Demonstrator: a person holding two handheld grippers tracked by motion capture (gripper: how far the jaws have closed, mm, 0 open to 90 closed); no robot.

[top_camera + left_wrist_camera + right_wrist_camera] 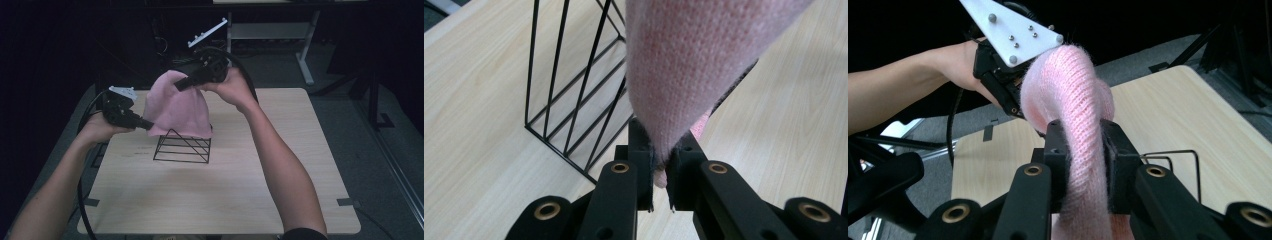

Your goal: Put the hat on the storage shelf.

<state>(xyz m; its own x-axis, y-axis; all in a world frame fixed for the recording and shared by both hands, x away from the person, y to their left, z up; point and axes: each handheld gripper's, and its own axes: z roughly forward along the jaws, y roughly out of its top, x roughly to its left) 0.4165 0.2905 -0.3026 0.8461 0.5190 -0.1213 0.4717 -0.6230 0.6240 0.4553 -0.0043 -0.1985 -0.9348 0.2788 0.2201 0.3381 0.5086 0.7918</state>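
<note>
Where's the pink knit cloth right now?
In the high view the pink knit cloth hangs mid-table over the black wire rack, clamped between the left tool and the right tool.

Dim lab, bare test table (pixel 300 165), equipment stands (pixel 306 55)

Your pink knitted cloth (pixel 176 106) covers the upper part of the black wire rack (pixel 182 146) in the high view, so how the cloth sits on its top cannot be told. In the left gripper view the rack's (pixel 569 85) upper bars run off the top edge. In the right gripper view the cloth (pixel 1083 145) fills the gap between the jaws and leaves by the bottom edge. Your left gripper's (pixel 1015 107) jaws lie behind the cloth there. The objects beyond the table (pixel 300 150) are too dark to identify.
</note>
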